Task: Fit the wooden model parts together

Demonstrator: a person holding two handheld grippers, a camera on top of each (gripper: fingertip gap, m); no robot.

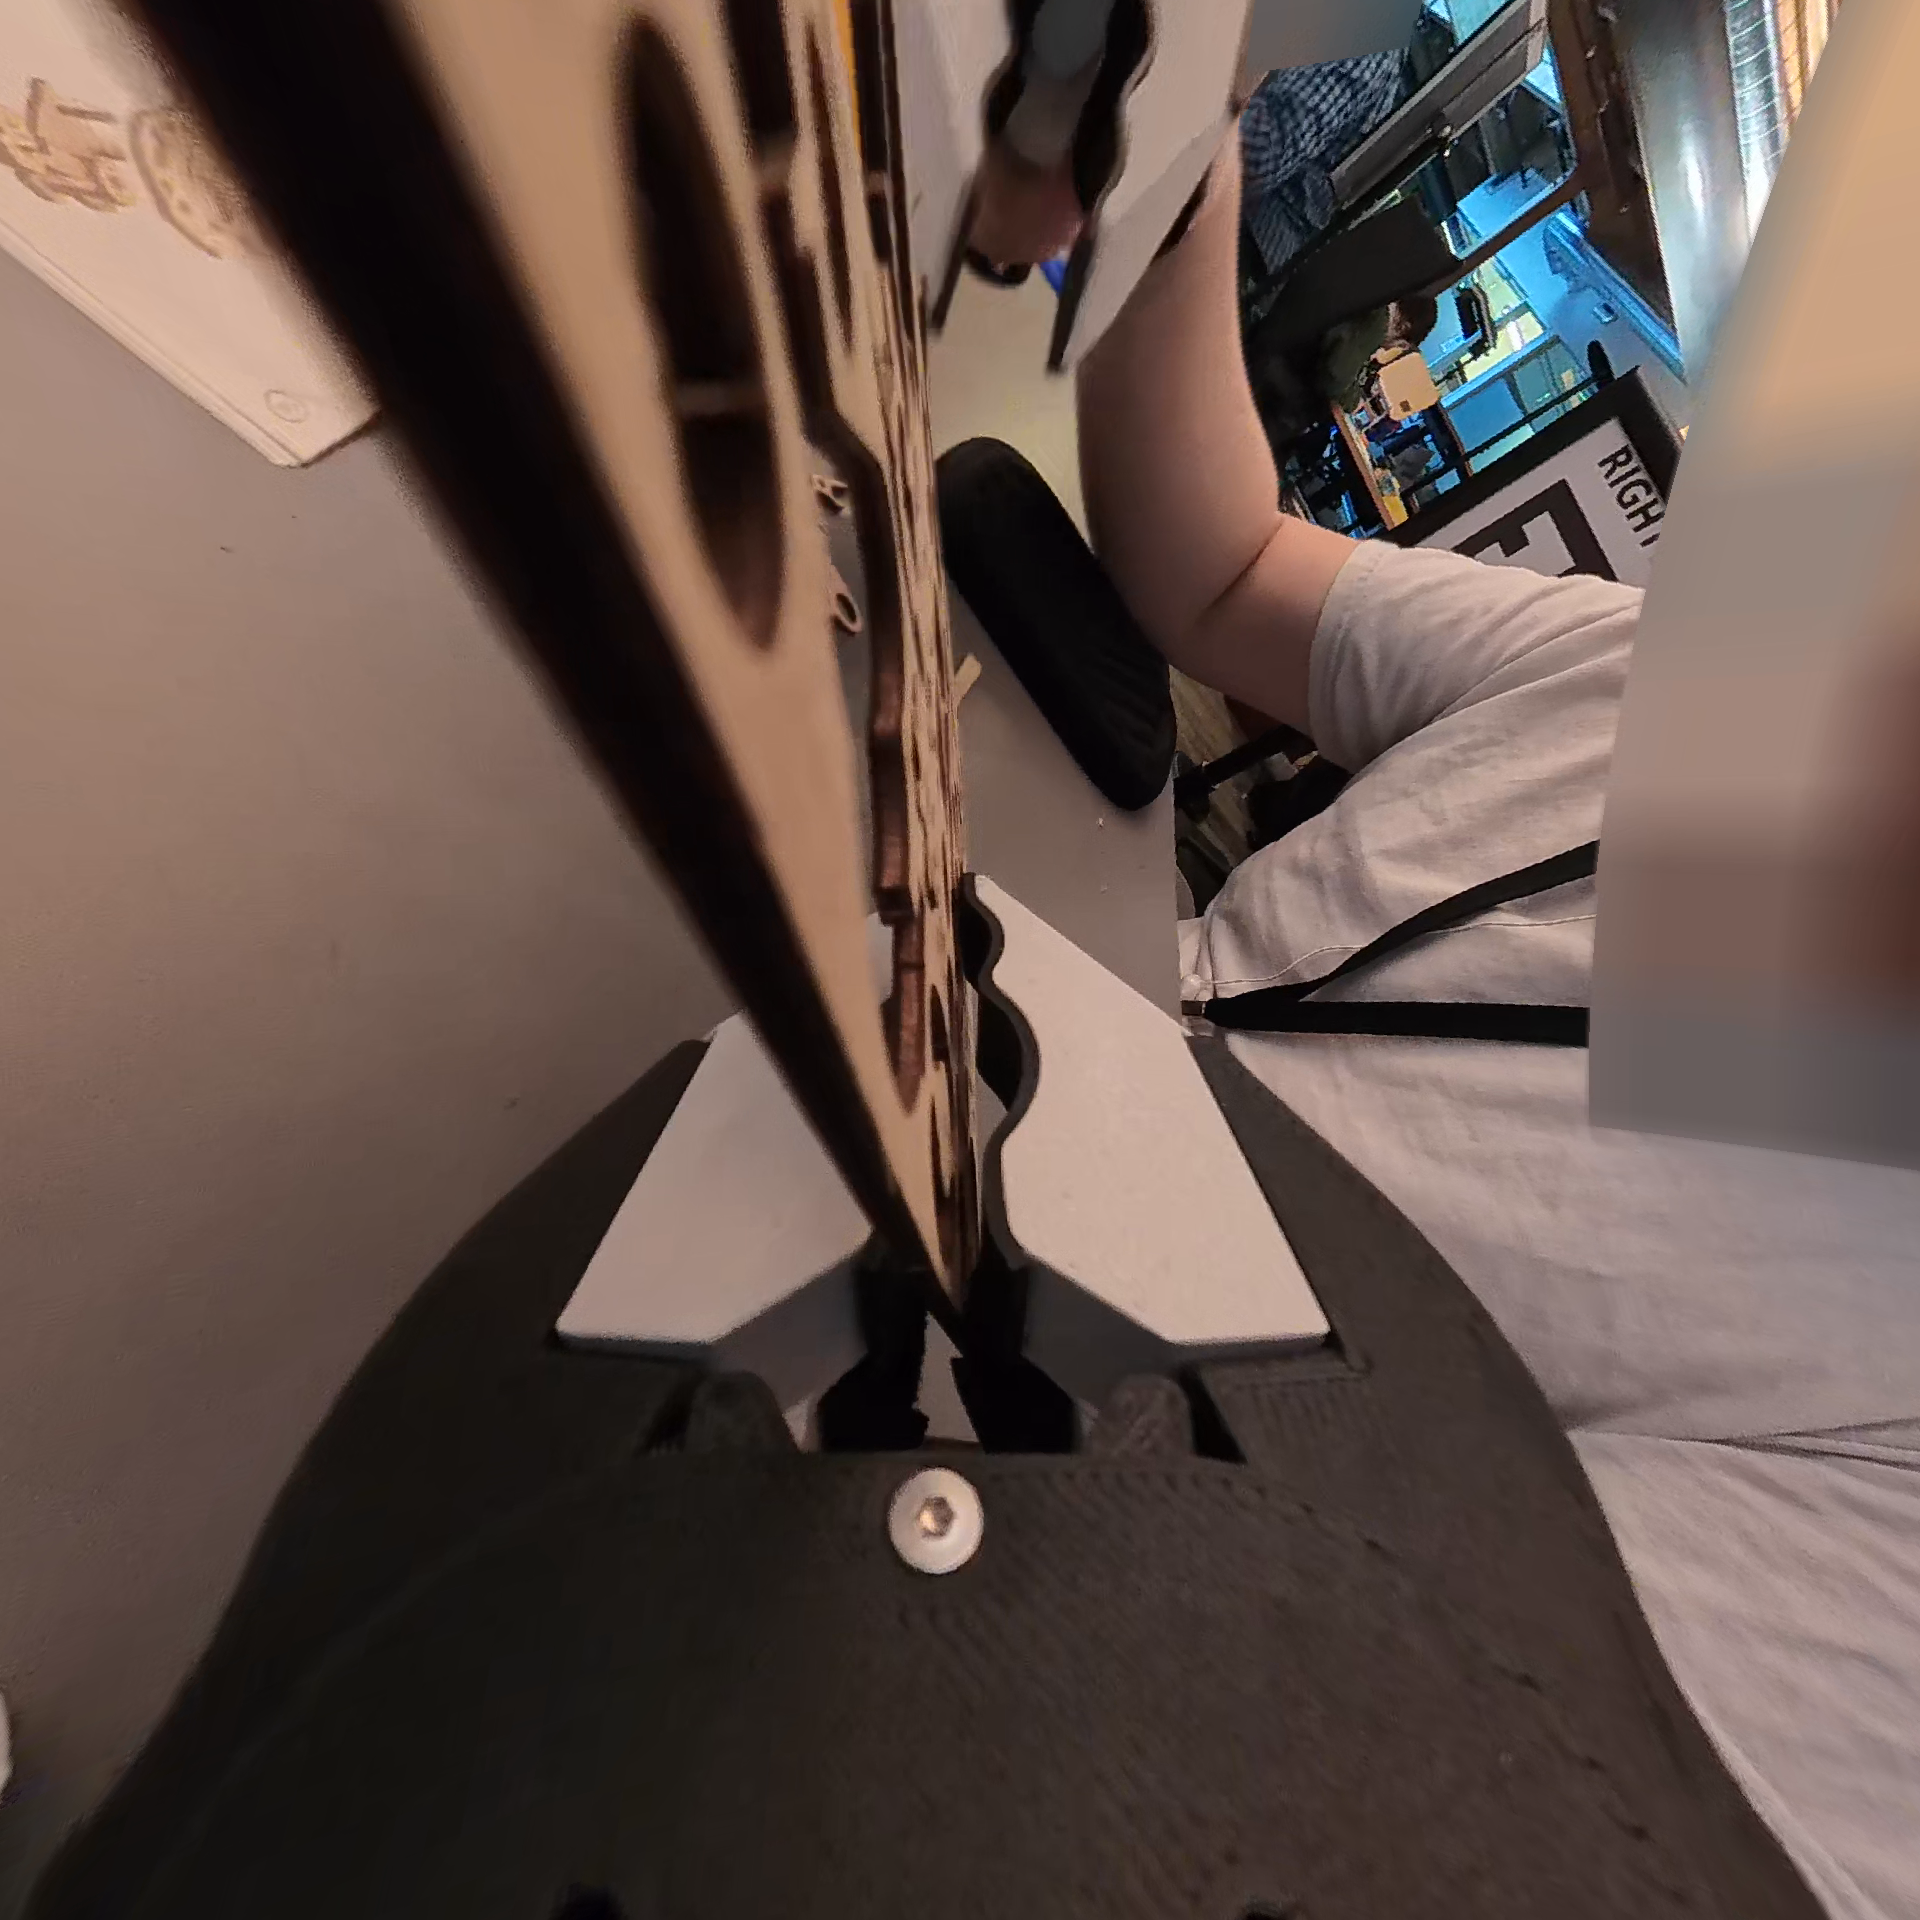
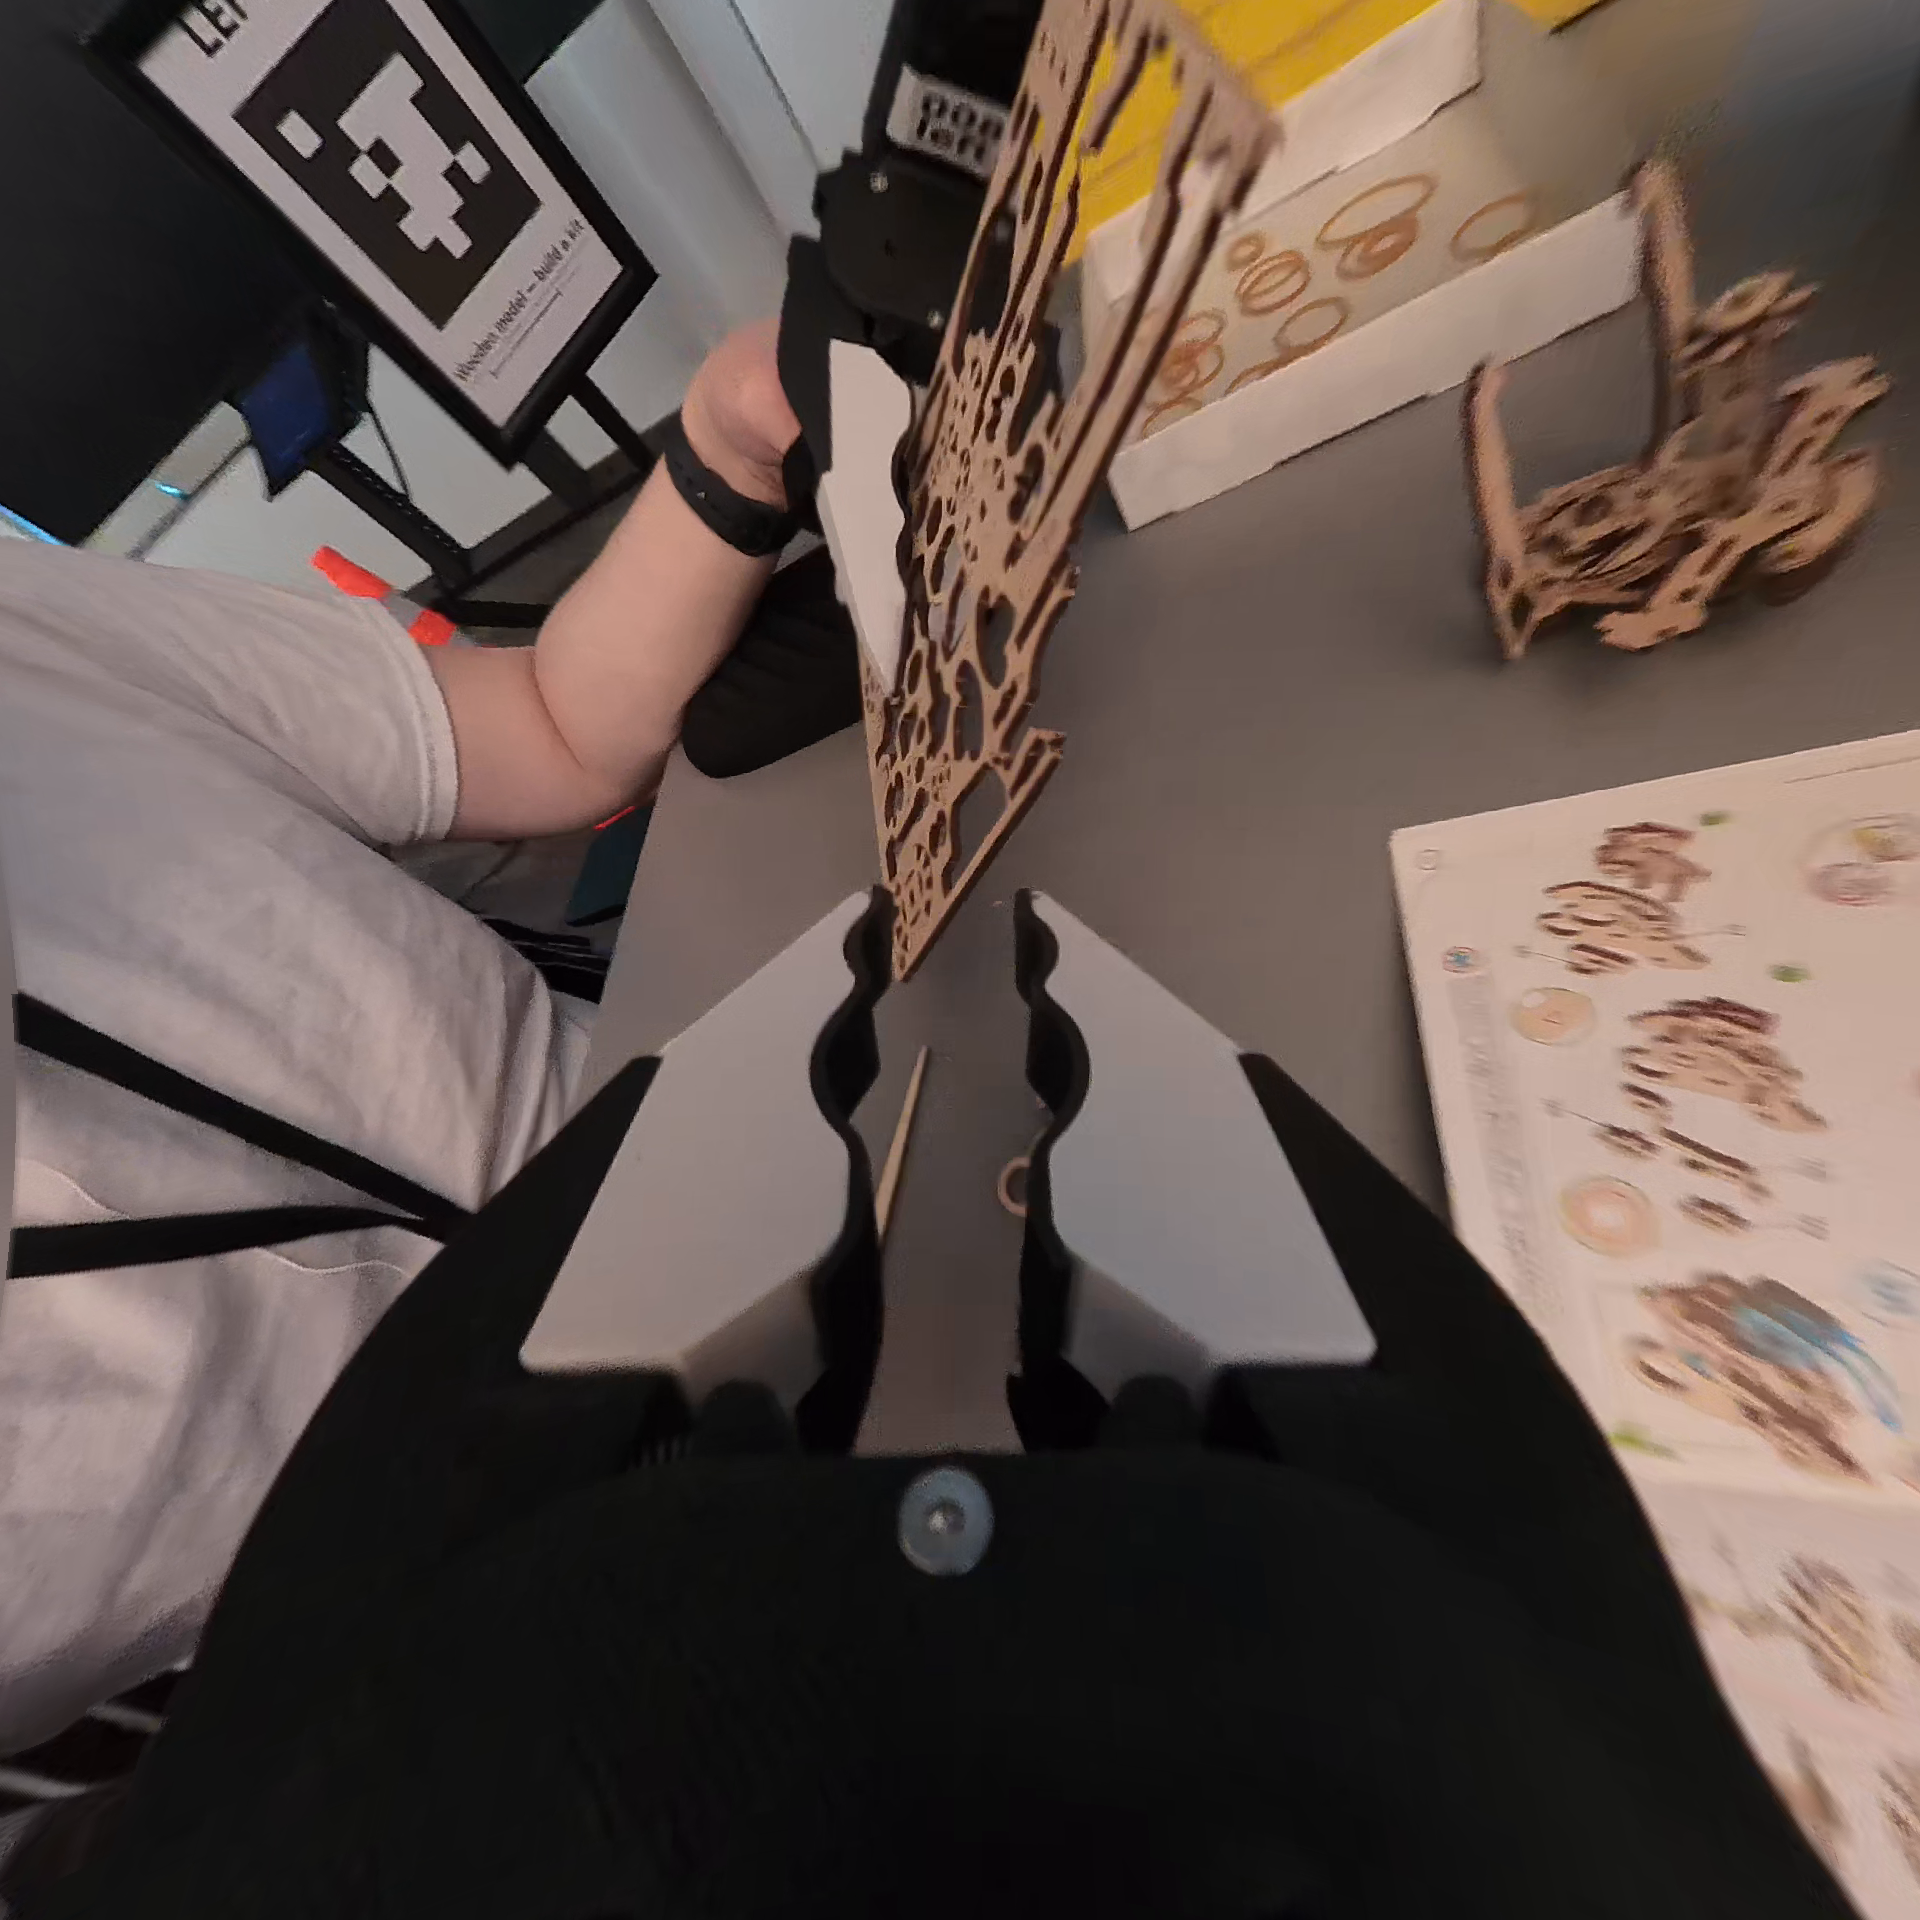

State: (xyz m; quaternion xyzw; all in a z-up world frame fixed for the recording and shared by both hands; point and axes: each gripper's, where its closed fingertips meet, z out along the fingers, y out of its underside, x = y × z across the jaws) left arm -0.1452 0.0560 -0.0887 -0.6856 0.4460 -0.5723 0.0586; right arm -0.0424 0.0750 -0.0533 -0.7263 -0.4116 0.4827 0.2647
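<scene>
A flat laser-cut wooden parts sheet point(image 1: 644, 520) with many cut-outs runs up from my left gripper point(image 1: 925, 935), which is shut on its lower edge. In the right wrist view the same sheet point(image 2: 997, 499) hangs tilted above the grey table point(image 2: 1247, 727), held by the left gripper point(image 2: 862, 488). My right gripper point(image 2: 951, 904) is open and empty. The sheet's lower corner sits just at its left fingertip point(image 2: 868, 935); I cannot tell whether they touch. A partly built wooden model point(image 2: 1683, 457) stands at the far right.
A printed instruction sheet point(image 2: 1662, 1143) lies at the right. A white box with wooden rings point(image 2: 1351, 260) stands at the back. A thin wooden stick point(image 2: 902, 1132) and a small ring point(image 2: 1013, 1184) lie on the table between my right fingers. The person's arm point(image 2: 623, 644) is at the left. From the right gripper's tips to the thin wooden stick point(image 2: 902, 1132) is close to 12 centimetres.
</scene>
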